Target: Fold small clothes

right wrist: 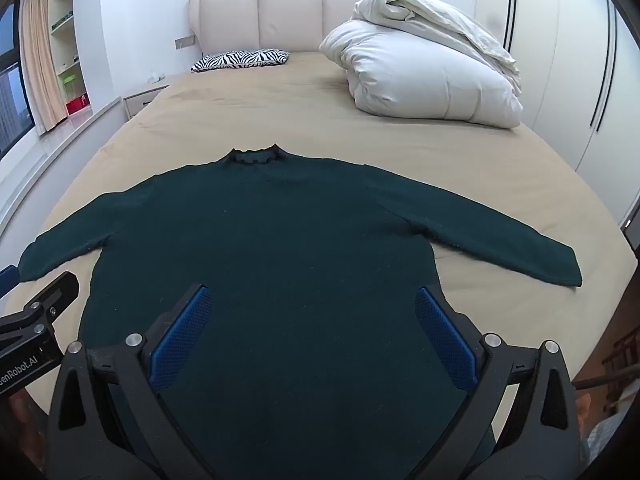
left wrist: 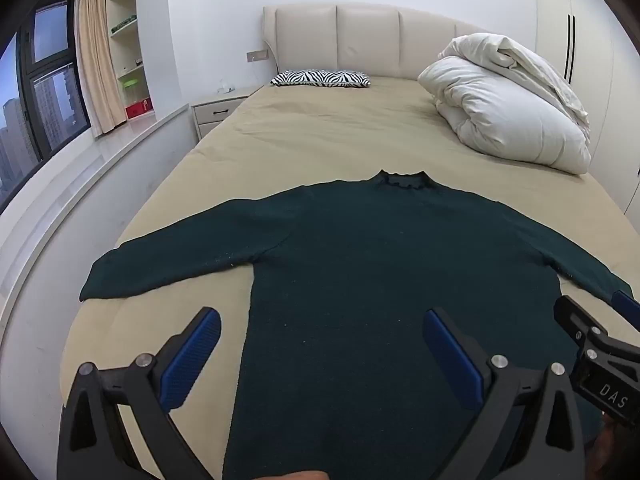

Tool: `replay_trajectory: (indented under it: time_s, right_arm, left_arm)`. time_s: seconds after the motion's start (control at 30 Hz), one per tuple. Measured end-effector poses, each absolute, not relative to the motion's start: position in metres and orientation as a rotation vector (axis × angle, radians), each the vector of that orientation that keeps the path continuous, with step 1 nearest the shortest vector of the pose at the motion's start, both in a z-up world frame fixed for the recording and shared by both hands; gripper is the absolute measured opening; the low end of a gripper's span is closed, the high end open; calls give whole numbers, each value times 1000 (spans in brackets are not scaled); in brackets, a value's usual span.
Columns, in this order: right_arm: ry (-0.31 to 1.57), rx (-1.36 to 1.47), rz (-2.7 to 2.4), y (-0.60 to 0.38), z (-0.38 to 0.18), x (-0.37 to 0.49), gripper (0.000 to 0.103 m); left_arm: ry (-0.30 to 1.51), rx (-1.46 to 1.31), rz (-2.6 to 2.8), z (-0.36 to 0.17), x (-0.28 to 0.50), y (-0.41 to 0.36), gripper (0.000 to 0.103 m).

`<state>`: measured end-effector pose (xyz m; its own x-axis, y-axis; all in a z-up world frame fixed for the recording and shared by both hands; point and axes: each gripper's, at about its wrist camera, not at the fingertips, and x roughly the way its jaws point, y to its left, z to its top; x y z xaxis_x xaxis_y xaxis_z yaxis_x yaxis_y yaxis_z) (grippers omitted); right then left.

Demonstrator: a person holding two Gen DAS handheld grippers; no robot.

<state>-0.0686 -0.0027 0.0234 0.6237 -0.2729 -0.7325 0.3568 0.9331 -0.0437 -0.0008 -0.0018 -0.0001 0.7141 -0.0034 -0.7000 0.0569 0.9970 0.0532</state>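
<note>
A dark green sweater [left wrist: 360,264] lies flat on the beige bed [left wrist: 304,136], collar away from me, both sleeves spread out to the sides. It also shows in the right wrist view [right wrist: 288,248]. My left gripper [left wrist: 322,320] is open and empty above the sweater's lower left body. My right gripper [right wrist: 314,300] is open and empty above the sweater's lower body. The right gripper shows at the right edge of the left wrist view [left wrist: 592,320]. The left gripper shows at the left edge of the right wrist view, where its fingers [right wrist: 60,292] are partly cut off.
A folded white duvet [left wrist: 508,104] is piled at the bed's far right. A zebra-print pillow [left wrist: 320,78] lies by the headboard. A nightstand [left wrist: 216,112] and window ledge [left wrist: 80,176] run along the left; wardrobes [right wrist: 580,60] stand on the right.
</note>
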Motion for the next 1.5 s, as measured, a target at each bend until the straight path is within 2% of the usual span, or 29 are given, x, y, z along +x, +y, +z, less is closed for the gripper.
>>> replay_trajectory:
  time_s: [1.5]
  right_arm:
    - [844,135,-333,3,17,-69,103]
  left_arm:
    - [786,45,-33,-1,1,15,103]
